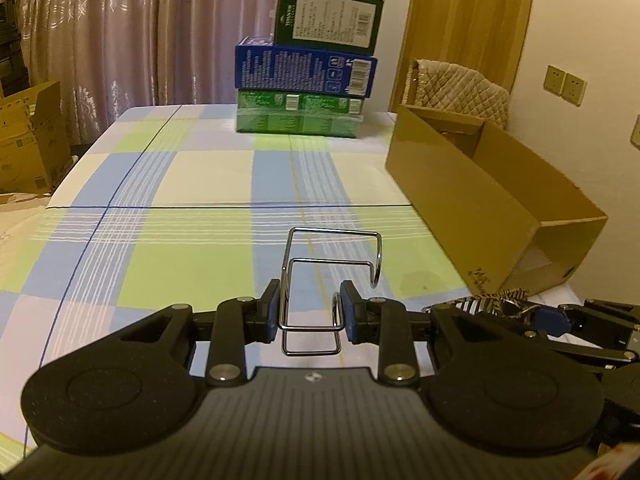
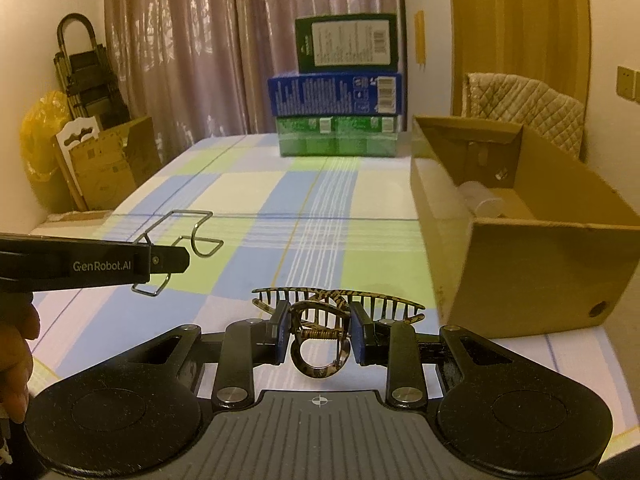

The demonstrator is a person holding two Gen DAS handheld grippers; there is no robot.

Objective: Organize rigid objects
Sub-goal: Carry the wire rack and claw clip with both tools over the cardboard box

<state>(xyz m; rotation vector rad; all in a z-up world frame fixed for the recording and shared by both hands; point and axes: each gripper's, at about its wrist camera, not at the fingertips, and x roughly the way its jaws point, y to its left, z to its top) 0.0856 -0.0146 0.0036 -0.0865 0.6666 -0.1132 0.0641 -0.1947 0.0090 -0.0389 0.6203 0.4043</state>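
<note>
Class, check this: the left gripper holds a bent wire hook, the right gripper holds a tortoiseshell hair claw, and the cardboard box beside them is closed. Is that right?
Not quite. The cardboard box is open on top; the right wrist view looks straight into it. The left gripper does hold the wire hook, and the right gripper the hair claw.

Stacked green and blue boxes [image 2: 340, 92] stand at the far end of a checked tablecloth [image 2: 248, 196], before drawn curtains [image 2: 200, 40]; a quilted chair [image 2: 528, 104] sits right.
</note>
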